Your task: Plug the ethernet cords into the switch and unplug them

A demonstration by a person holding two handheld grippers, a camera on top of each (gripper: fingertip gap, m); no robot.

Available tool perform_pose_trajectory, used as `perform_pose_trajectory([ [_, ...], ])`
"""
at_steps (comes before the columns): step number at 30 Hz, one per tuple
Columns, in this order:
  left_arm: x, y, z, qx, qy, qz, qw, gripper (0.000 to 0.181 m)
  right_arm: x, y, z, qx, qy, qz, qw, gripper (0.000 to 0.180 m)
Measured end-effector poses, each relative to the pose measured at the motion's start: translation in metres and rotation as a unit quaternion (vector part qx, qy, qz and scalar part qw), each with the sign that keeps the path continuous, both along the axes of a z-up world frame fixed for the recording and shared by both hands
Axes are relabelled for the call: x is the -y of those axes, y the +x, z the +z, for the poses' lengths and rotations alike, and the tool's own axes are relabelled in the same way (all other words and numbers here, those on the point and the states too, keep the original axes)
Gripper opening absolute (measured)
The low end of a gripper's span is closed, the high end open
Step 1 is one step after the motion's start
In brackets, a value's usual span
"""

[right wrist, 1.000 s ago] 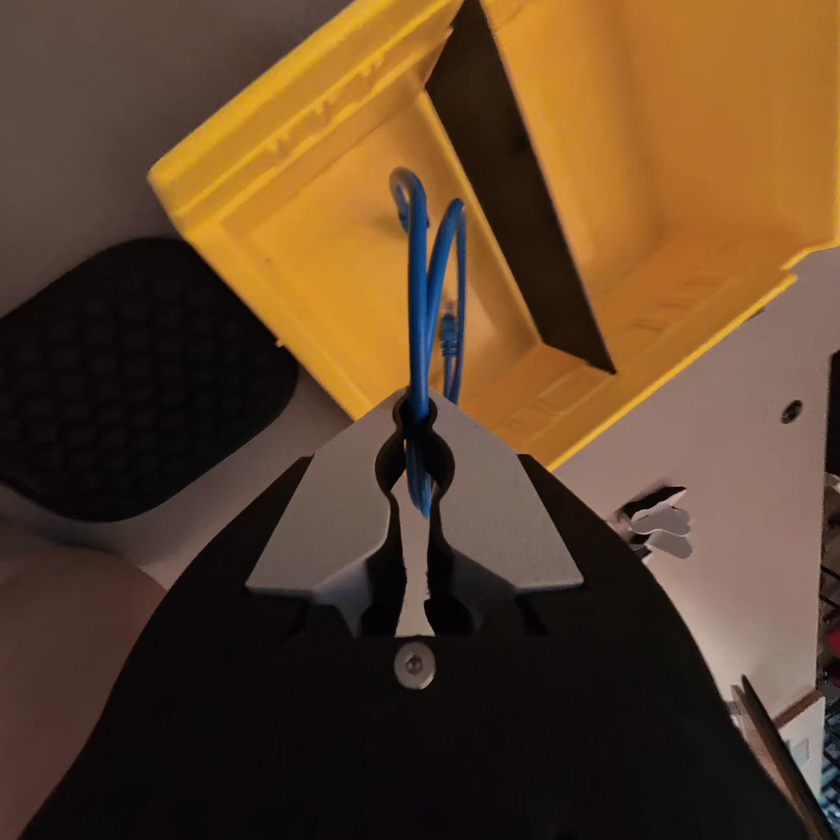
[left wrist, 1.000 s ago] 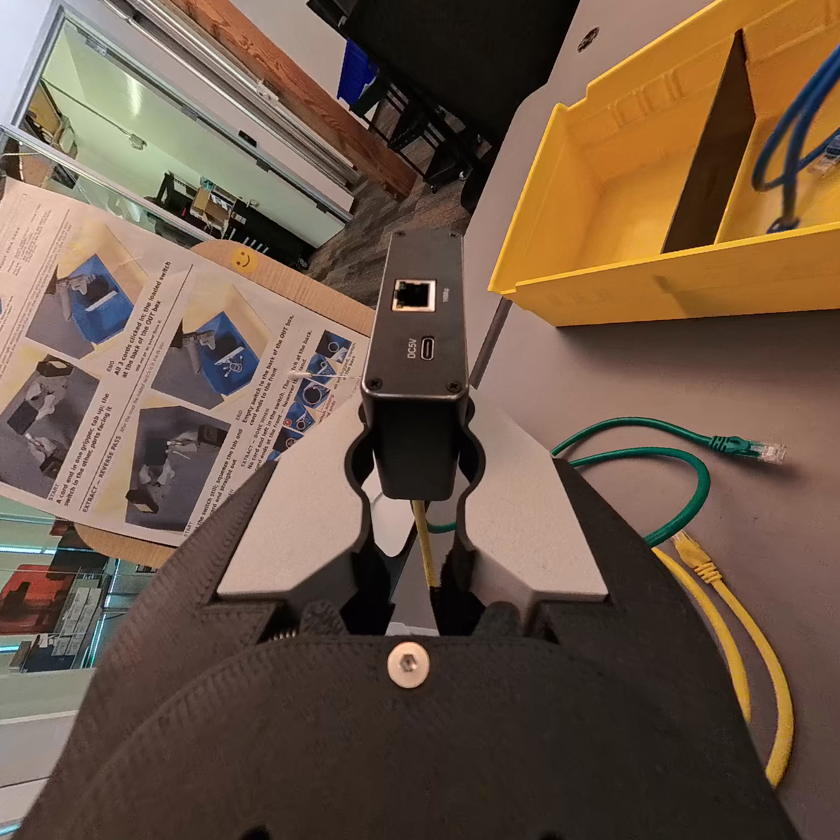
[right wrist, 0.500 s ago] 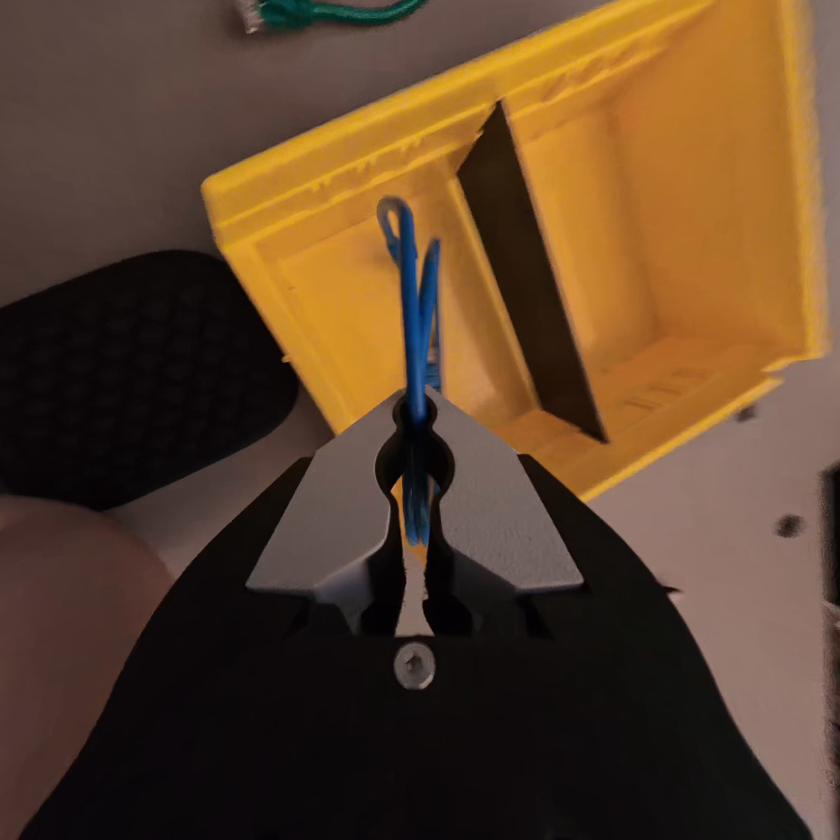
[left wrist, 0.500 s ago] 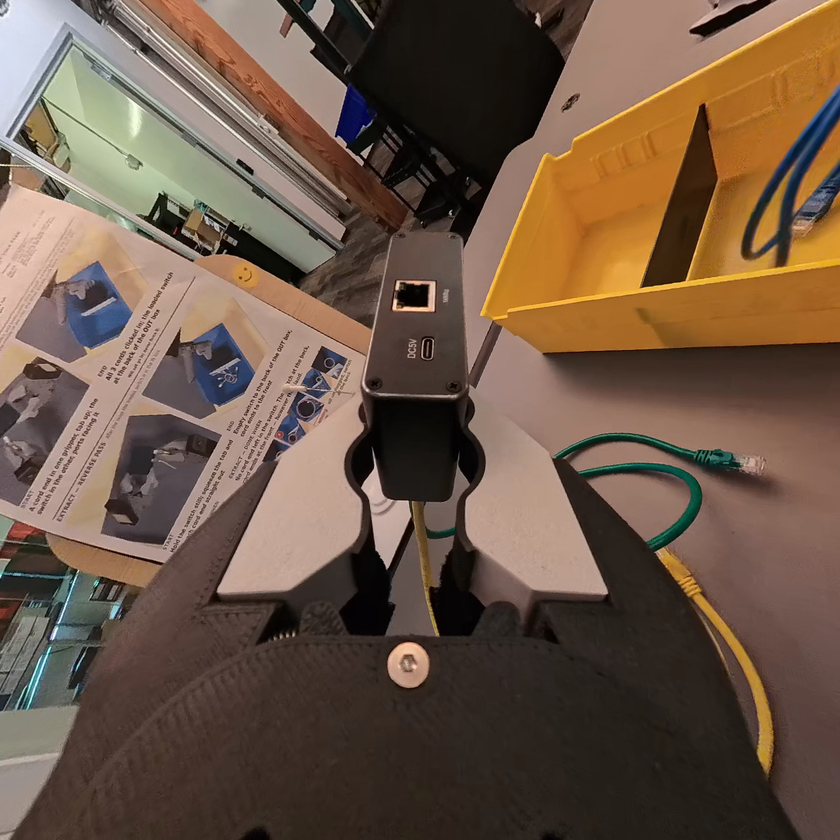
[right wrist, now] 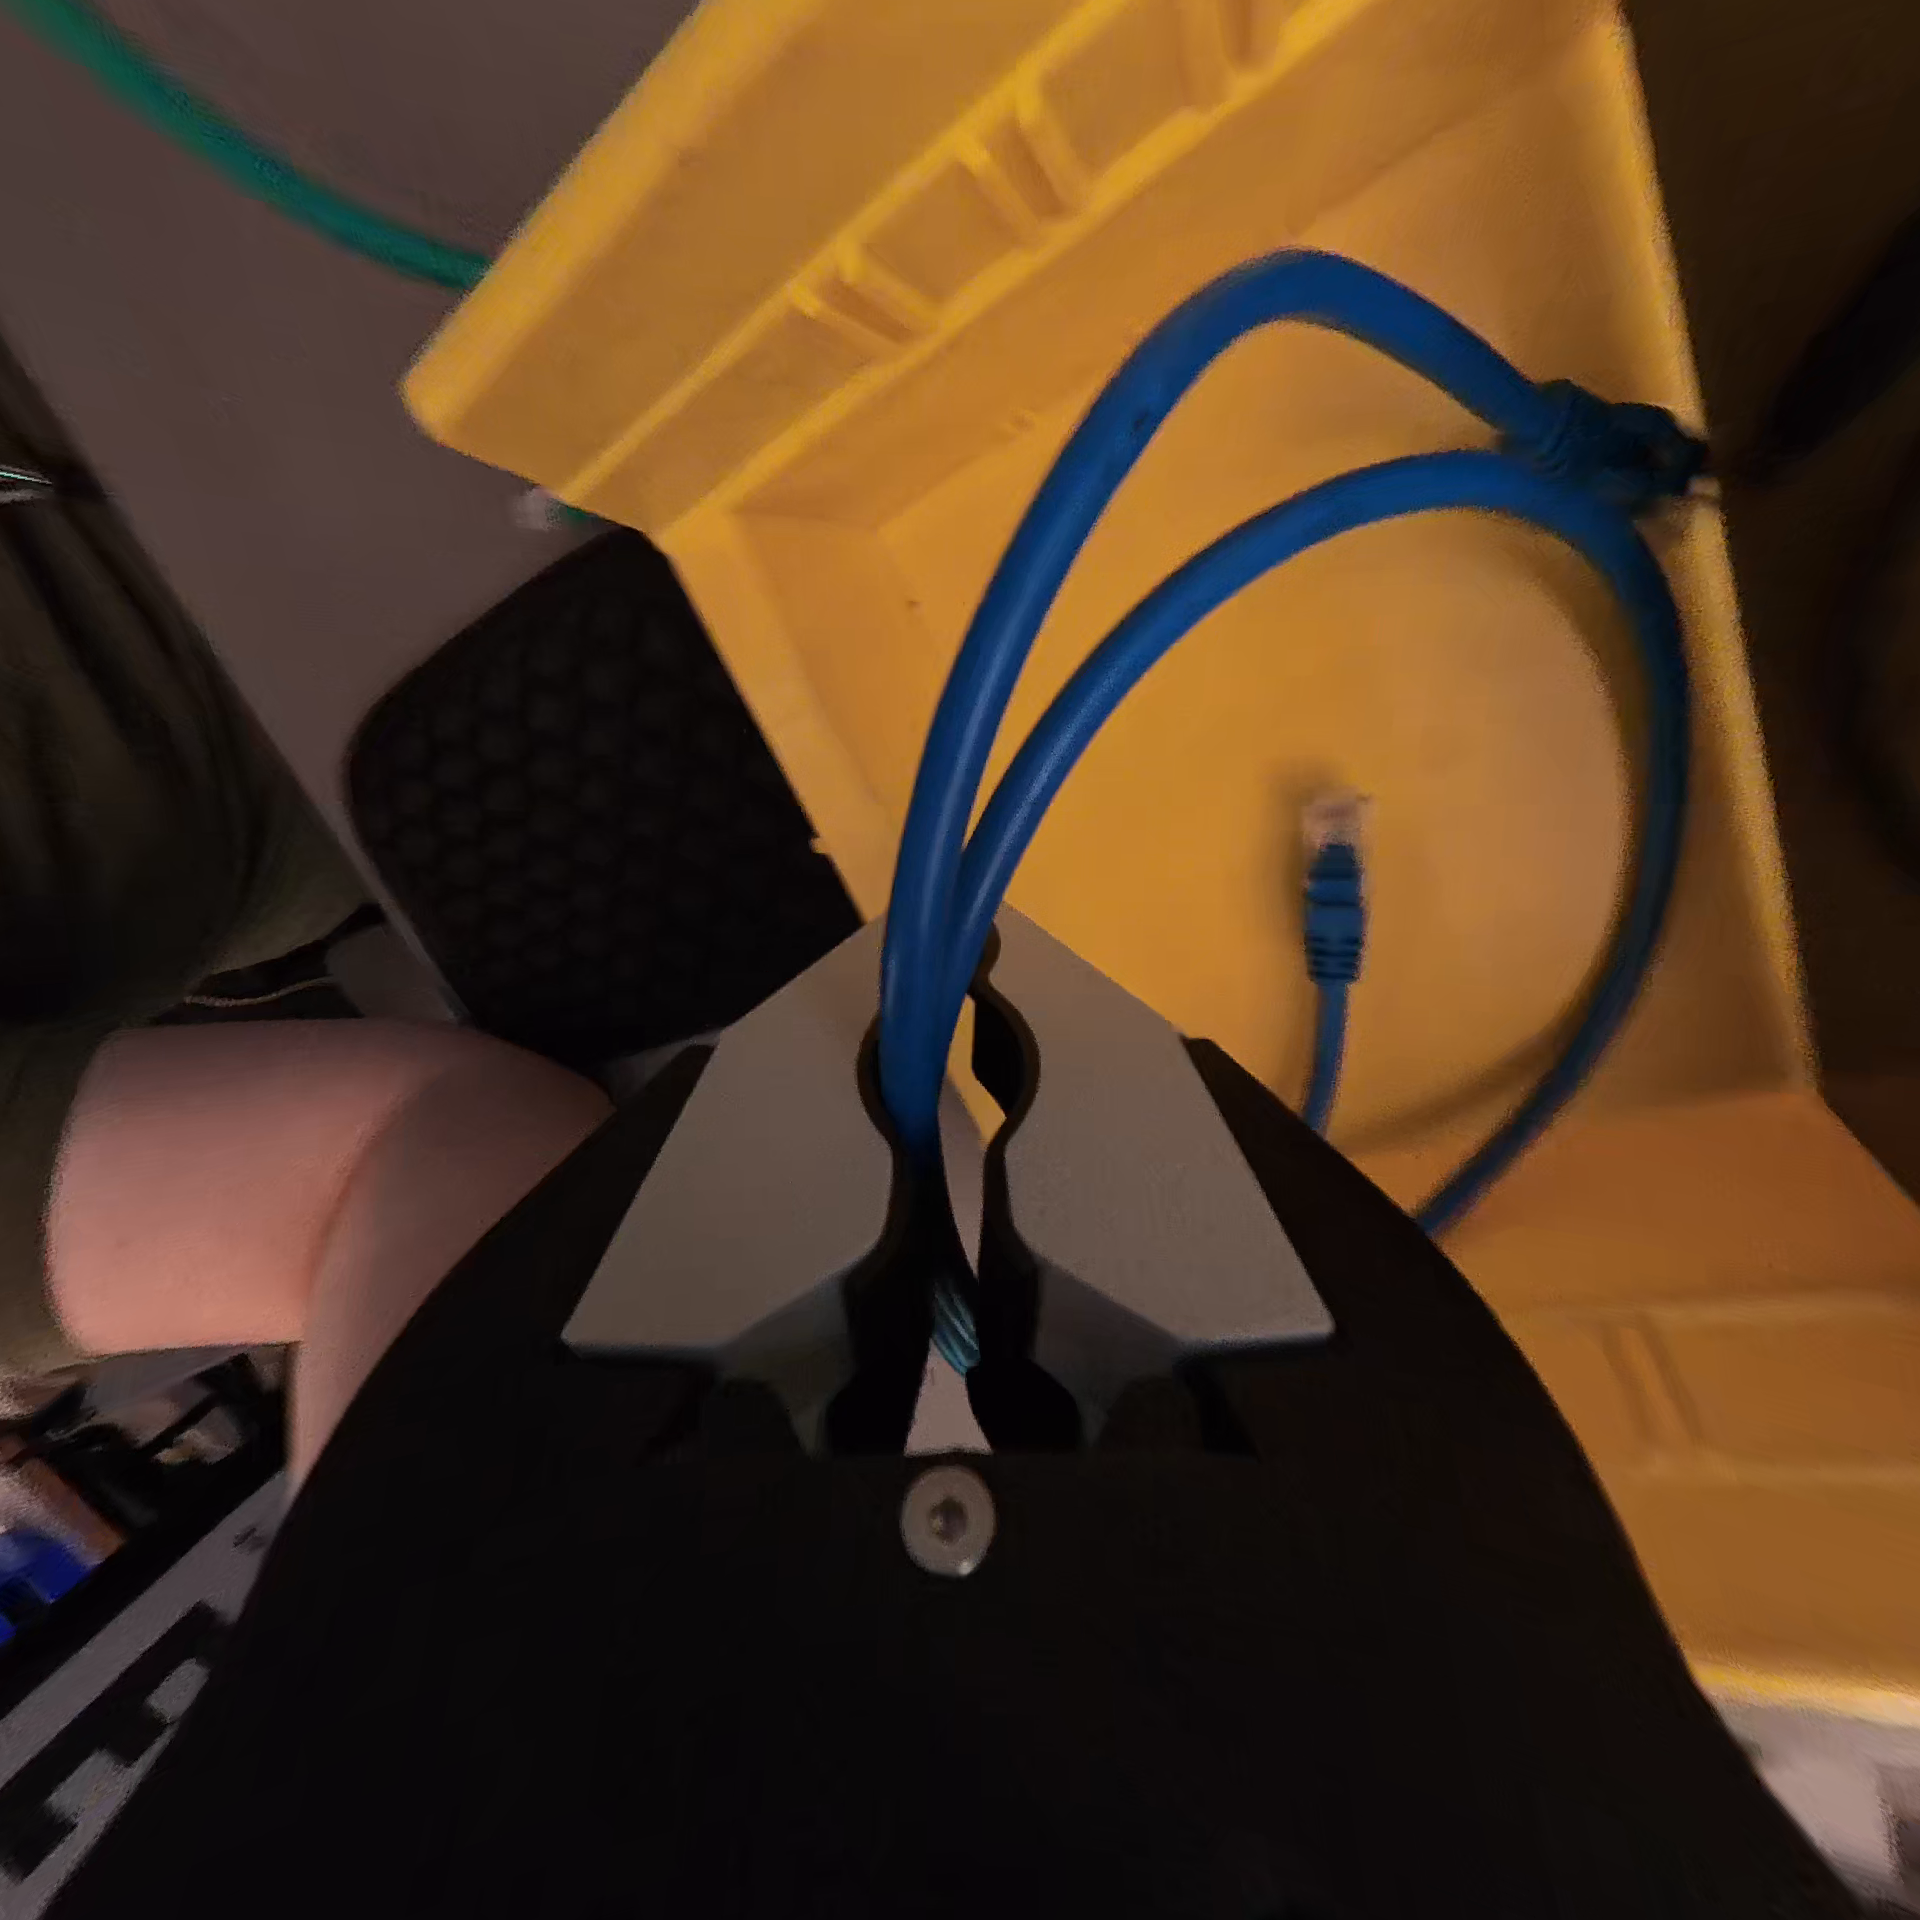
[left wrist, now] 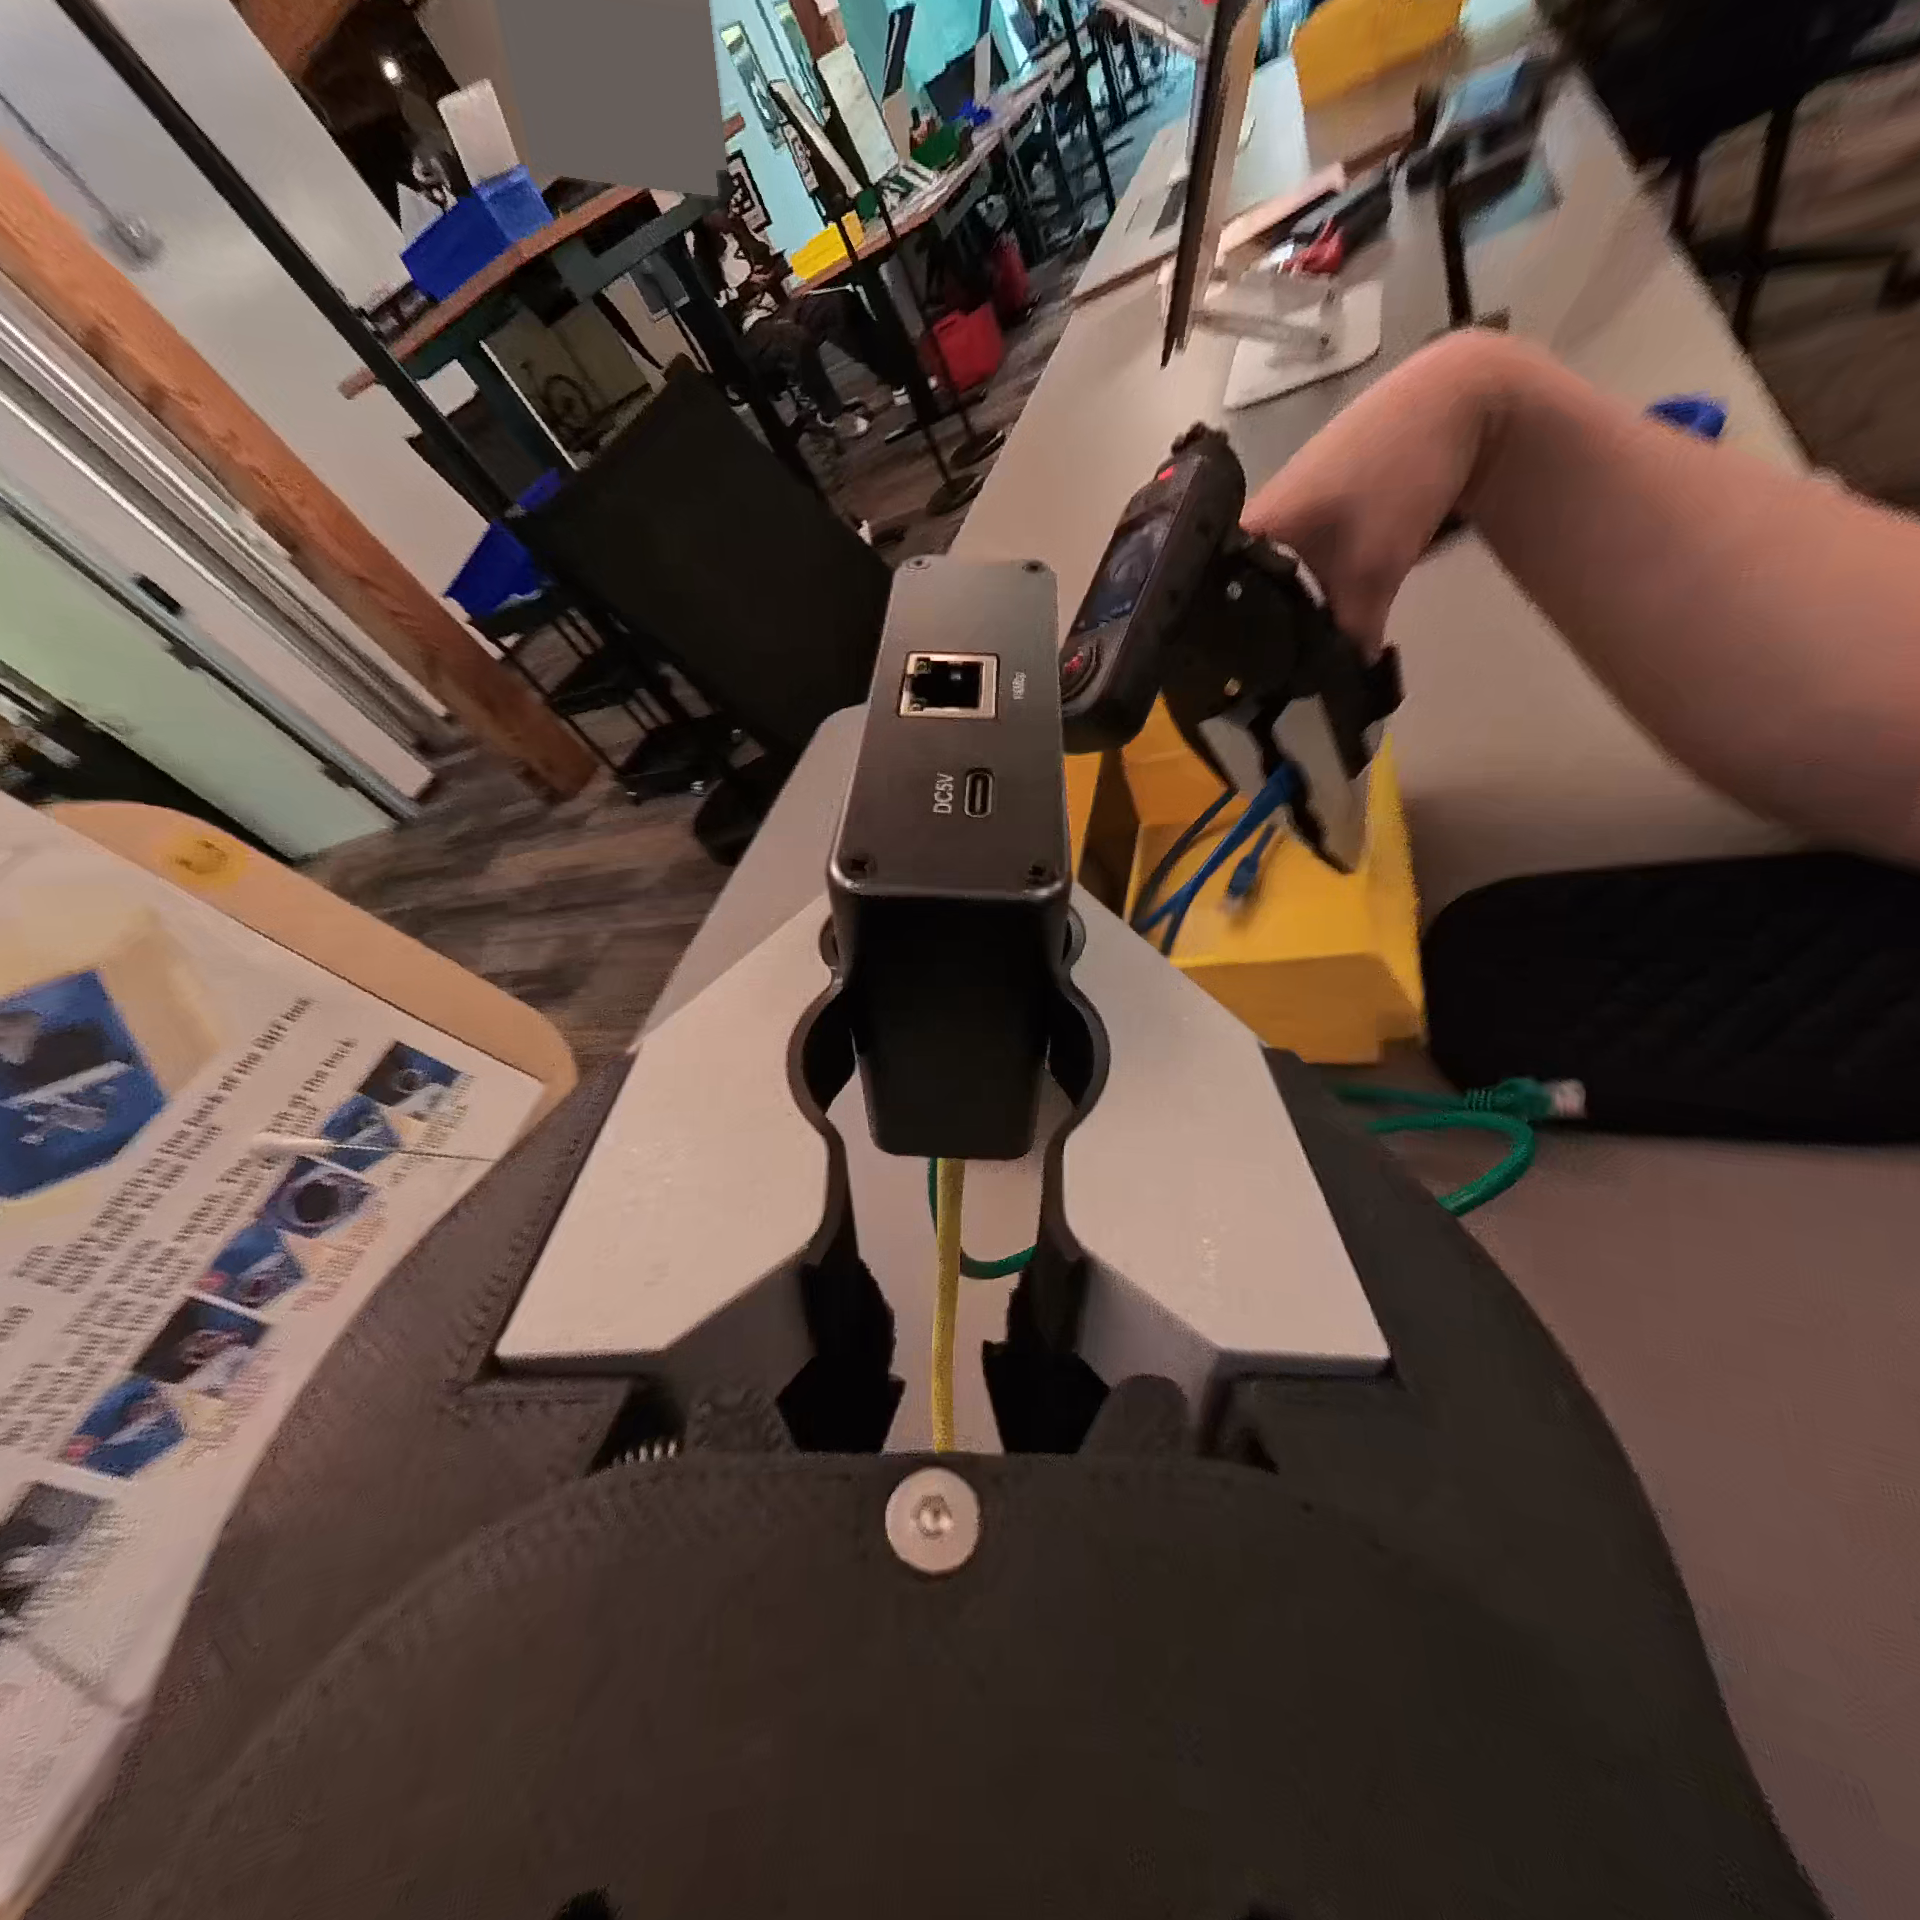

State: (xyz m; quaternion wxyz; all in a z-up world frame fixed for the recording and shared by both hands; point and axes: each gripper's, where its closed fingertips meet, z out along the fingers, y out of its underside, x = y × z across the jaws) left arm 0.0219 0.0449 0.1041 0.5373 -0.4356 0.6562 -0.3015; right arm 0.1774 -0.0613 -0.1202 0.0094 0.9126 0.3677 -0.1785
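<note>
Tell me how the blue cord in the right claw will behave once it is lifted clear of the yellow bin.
The blue cord will probably flop: it sags in loose loops from the right claw. Its free plug dangles loosely over the yellow bin, so it will likely swing. It is bundled by a tie, so the loops should stay together.

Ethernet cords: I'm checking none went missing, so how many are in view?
3. Blue cord in the right gripper over the yellow bin; green cord and yellow cord on the table. Others may be hidden.
</note>
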Motion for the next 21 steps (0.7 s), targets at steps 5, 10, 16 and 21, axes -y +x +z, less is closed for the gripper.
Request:
perform_pose_trajectory([
  [5,0.005,0.000,0.007,0.010,-0.082,-0.014,0.996,0.032,-0.046,0.024,0.018,0.105,0.197,0.048,0.974,0.000],
  [10,-0.003,-0.002,0.005,0.004,-0.141,0.001,0.990,0.032,-0.037,0.021,-0.005,0.100,0.134,0.056,0.984,0.000],
  [16,-0.017,-0.009,0.003,0.006,-0.198,0.014,0.980,0.032,-0.007,0.009,-0.032,0.081,0.000,0.053,0.995,0.001],
  [21,-0.017,-0.020,0.010,0.020,-0.236,-0.016,0.971,0.032,-0.009,-0.002,-0.036,0.068,-0.019,0.052,0.996,0.001],
])
